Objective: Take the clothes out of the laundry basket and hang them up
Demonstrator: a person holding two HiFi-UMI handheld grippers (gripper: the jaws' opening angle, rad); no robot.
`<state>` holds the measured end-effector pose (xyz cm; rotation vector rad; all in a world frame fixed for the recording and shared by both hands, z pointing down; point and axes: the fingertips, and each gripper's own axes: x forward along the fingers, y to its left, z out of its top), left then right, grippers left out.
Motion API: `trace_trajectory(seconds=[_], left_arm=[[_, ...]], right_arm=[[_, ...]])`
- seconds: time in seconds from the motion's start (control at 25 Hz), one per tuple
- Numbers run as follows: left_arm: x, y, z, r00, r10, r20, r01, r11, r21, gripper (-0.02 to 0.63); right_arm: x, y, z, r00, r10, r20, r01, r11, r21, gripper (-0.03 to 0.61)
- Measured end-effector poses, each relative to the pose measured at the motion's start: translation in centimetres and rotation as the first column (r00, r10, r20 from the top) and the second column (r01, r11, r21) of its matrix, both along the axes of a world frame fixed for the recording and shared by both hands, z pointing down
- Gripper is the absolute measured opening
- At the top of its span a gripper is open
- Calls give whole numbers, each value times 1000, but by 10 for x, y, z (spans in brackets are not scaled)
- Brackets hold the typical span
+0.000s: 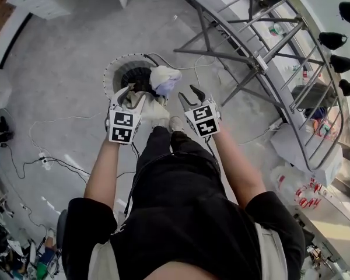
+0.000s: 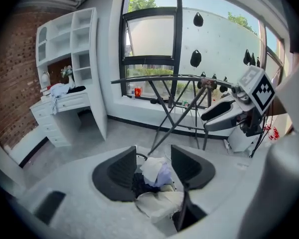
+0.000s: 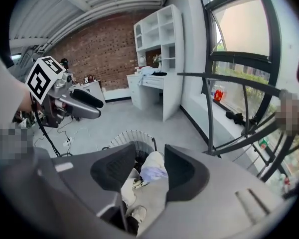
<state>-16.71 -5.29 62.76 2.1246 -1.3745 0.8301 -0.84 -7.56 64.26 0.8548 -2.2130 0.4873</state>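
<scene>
A round white wire laundry basket (image 1: pixel 118 69) stands on the grey floor in front of my feet, with dark clothes inside. A white and lavender garment (image 1: pixel 165 79) lies over its right rim. My left gripper (image 1: pixel 132 97) hovers open just above the basket's near edge, nothing between its jaws. My right gripper (image 1: pixel 190 95) hangs open to the right of the basket, also empty. In the left gripper view the garment (image 2: pixel 157 172) shows far below between the open jaws. In the right gripper view the basket (image 3: pixel 132 139) and garment (image 3: pixel 152 171) lie beyond the open jaws.
A metal drying rack (image 1: pixel 268 57) stands at the right by the window. Cables and a power strip (image 1: pixel 45 161) lie on the floor at the left. A white shelf and desk unit (image 2: pixel 70 83) stands against the brick wall. Bags and bottles (image 1: pixel 297 185) sit at the right.
</scene>
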Motion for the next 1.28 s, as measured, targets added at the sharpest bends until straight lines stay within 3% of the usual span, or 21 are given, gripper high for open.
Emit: trace_trajectory(seconds=[0.28, 0.64, 1.0, 1.08, 1.12, 1.2, 1.28], left_arm=[[3, -8, 72, 999, 19, -38, -23, 995, -92, 222], [0, 1, 161, 998, 18, -56, -28, 982, -188, 222], [-15, 6, 238, 998, 4, -56, -16, 974, -224, 222], [-18, 10, 253, 998, 0, -57, -13, 973, -230, 222], [-18, 14, 260, 998, -1, -59, -13, 972, -236, 222], [-19, 21, 272, 998, 3, -59, -18, 969, -247, 222], [-18, 27, 281, 998, 12, -58, -26, 967, -255, 222]], right_arm=[[3, 3, 96, 998, 28, -51, -35, 989, -145, 179], [-8, 19, 227, 996, 52, -74, -73, 946, -315, 159], [-11, -22, 336, 964, 260, -55, -261, 890, -373, 153], [-7, -30, 356, 944, 329, -38, -316, 860, -401, 153], [-6, -33, 366, 925, 380, -19, -350, 830, -435, 153], [-3, -36, 381, 859, 511, 32, -416, 734, -537, 153], [1, -42, 392, 765, 641, 69, -462, 619, -635, 153]])
